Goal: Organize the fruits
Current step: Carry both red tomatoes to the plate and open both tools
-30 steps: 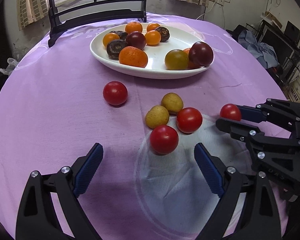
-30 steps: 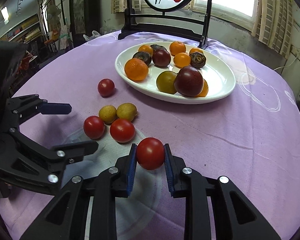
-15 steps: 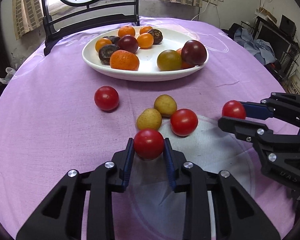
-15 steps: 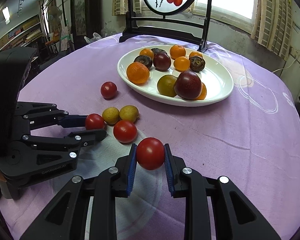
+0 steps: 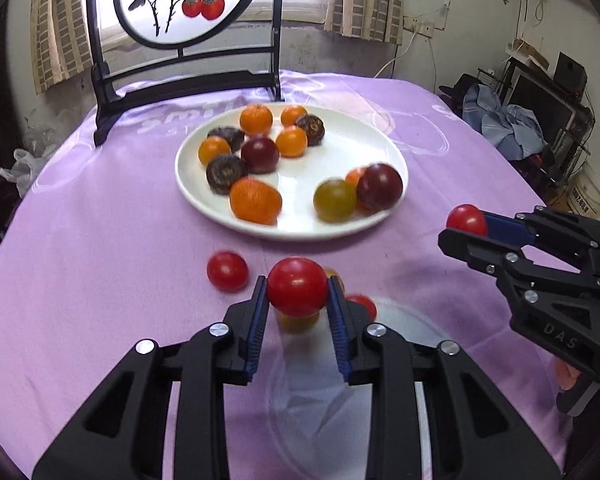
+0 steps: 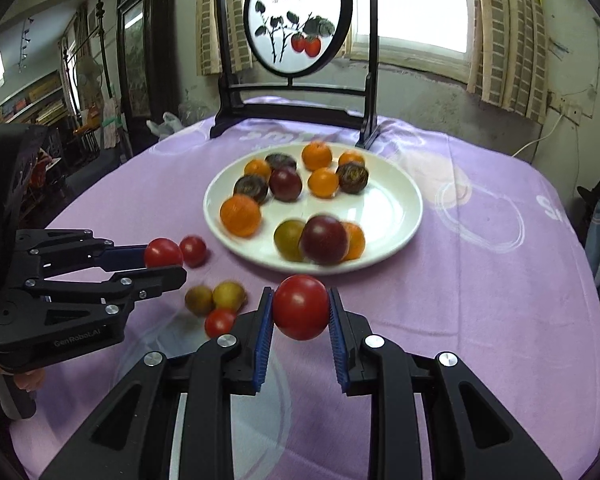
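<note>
My left gripper (image 5: 297, 300) is shut on a red tomato (image 5: 297, 293) and holds it above the purple cloth. My right gripper (image 6: 300, 312) is shut on another red tomato (image 6: 301, 306), also lifted. Each gripper shows in the other's view, the left (image 6: 162, 260) and the right (image 5: 466, 226). A white plate (image 5: 340, 148) ahead holds several orange, dark purple and green fruits. On the cloth lie a red tomato (image 6: 193, 251), two yellow-green fruits (image 6: 229, 295) and a small red tomato (image 6: 219, 322).
A round table with a purple cloth (image 5: 80, 260) bears everything. A black-framed painted screen (image 6: 298, 32) stands at the far edge behind the plate. Clutter and furniture surround the table.
My left gripper closed on a red tomato and lifted it. Both grippers have risen and moved toward the plate with their tomatoes.
</note>
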